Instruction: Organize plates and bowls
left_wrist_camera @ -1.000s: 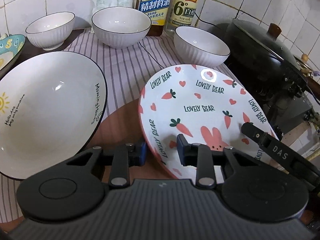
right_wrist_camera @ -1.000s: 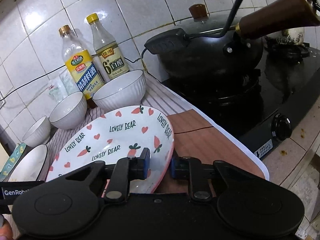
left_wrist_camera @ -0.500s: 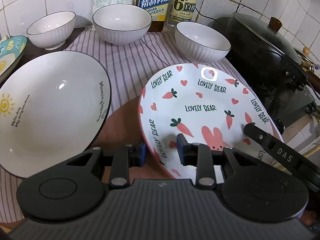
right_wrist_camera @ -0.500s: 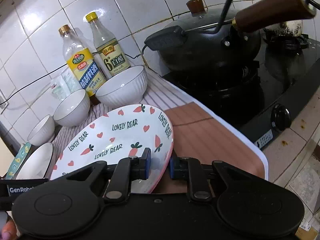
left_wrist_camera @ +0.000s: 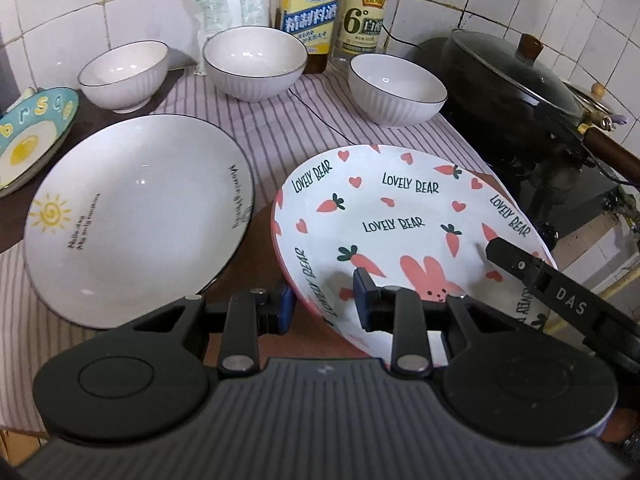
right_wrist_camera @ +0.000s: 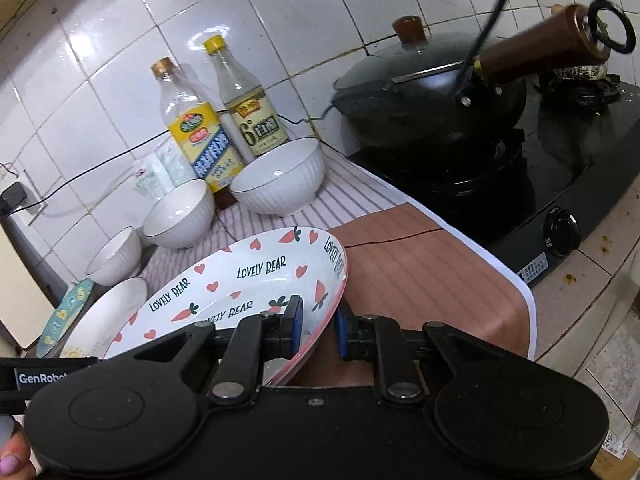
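Note:
The carrot-and-rabbit "Lovely Bear" plate [left_wrist_camera: 400,216] hangs tilted above the counter, held from both sides. My left gripper [left_wrist_camera: 322,304] is shut on its near-left rim. My right gripper [right_wrist_camera: 319,326] is shut on the opposite rim of the same plate [right_wrist_camera: 240,280], and one of its black fingers [left_wrist_camera: 516,264] shows on the plate's right side in the left wrist view. To the left lies a large white sun plate [left_wrist_camera: 136,216]. Three white ribbed bowls [left_wrist_camera: 124,74] [left_wrist_camera: 254,62] [left_wrist_camera: 396,94] stand in a row at the back.
A blue egg-pattern plate [left_wrist_camera: 32,140] lies at the far left. Two bottles [left_wrist_camera: 310,12] [left_wrist_camera: 364,16] and a plastic bag stand against the tiled wall. A lidded black wok [right_wrist_camera: 436,92] with a brown handle sits on the stove [right_wrist_camera: 560,184] to the right. A striped cloth [left_wrist_camera: 280,136] covers the counter.
Both grippers have risen a little with the plate between them. The counter, bowls and sun plate now sit lower and smaller in both views.

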### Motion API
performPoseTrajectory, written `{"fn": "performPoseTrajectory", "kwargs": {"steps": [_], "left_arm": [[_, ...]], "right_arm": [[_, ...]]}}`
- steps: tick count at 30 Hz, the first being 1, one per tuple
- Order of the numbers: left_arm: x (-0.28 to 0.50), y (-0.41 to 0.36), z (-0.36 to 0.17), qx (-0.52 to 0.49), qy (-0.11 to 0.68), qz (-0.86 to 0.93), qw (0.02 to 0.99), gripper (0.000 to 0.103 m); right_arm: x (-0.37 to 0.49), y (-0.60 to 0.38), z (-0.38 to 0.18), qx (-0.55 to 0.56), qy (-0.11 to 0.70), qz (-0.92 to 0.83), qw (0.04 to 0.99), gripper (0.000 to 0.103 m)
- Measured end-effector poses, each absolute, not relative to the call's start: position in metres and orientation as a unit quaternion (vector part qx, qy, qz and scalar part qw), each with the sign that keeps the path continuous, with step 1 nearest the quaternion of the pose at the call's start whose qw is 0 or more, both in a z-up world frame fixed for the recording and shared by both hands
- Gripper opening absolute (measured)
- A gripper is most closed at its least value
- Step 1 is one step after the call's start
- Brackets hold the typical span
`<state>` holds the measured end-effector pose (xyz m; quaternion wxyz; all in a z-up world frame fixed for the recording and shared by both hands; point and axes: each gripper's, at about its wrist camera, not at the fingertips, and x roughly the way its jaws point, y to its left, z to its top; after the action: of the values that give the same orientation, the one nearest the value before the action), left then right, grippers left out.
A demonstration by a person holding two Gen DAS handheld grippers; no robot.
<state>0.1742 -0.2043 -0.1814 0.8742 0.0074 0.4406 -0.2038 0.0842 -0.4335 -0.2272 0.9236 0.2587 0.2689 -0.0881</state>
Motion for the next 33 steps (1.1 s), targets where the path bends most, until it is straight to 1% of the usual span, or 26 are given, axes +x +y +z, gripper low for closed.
{"fn": "performPoseTrajectory", "kwargs": {"steps": [8, 17, 23, 28, 33], "left_arm": [[0.163, -0.169, -0.153, -0.004, 0.426, -0.192, 0.884, 0.028], [0.151, -0.116, -0.126, -0.028, 0.402, -0.162, 0.901, 0.028], [0.143, -0.077, -0.122, -0.030, 0.389, -0.134, 0.911, 0.028], [0.147, -0.053, -0.124, -0.040, 0.393, -0.116, 0.911, 0.028], [0.153, -0.035, -0.136, -0.046, 0.411, -0.103, 0.905, 0.028]], "right_arm": [[0.078, -0.405, -0.209, 0.263, 0.258, -0.068, 0.927, 0.022], [0.089, -0.360, -0.179, 0.242, 0.253, -0.017, 0.936, 0.023], [0.099, -0.326, -0.171, 0.234, 0.260, 0.014, 0.937, 0.023], [0.111, -0.304, -0.172, 0.227, 0.274, 0.032, 0.934, 0.023], [0.121, -0.288, -0.178, 0.229, 0.287, 0.043, 0.929, 0.023]]}}
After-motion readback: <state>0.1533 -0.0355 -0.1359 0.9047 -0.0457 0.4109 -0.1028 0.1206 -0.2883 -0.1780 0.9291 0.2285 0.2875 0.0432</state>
